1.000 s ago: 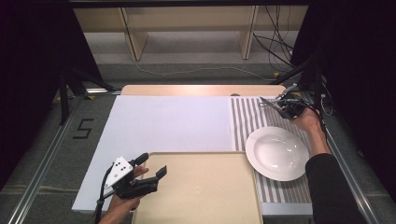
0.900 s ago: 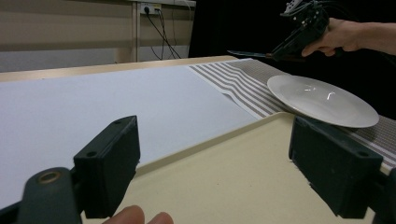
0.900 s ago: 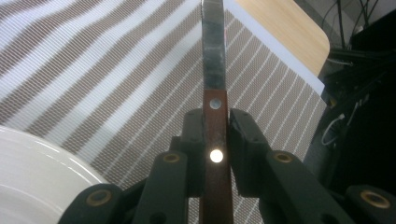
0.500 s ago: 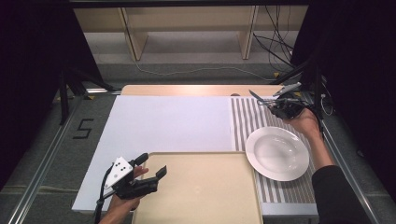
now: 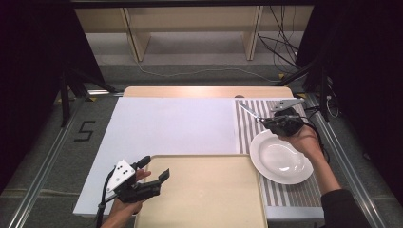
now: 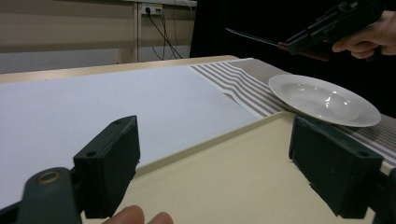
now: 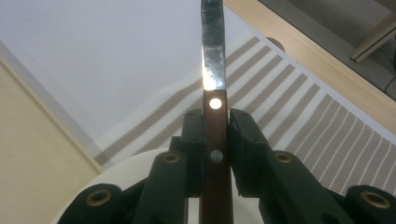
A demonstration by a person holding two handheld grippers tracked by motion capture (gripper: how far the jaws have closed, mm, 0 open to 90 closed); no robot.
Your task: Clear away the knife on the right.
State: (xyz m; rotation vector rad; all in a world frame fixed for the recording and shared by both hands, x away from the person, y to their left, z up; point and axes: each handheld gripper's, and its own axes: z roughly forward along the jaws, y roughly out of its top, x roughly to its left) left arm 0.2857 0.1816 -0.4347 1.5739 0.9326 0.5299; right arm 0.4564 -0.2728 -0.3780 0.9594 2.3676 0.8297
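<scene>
A white sheet (image 5: 171, 126) covers the centre of the high view, over a table whose wooden edge (image 5: 204, 91) shows along the top. Lower centre lies a beige tray (image 5: 204, 199); a striped mat (image 5: 247, 124) runs down the right side. On that mat, right of the tray, sits 1 white plate (image 5: 281, 156).

At lower left the left gripper (image 5: 153, 168) hovers over the tray's near-left corner, its 2 jaws spread wide with nothing between them. At upper right, raised above the plate's far rim, the right gripper (image 5: 267, 121) is clamped on a knife (image 7: 214, 105) by its brown wooden handle, blade pointing up-left.
</scene>
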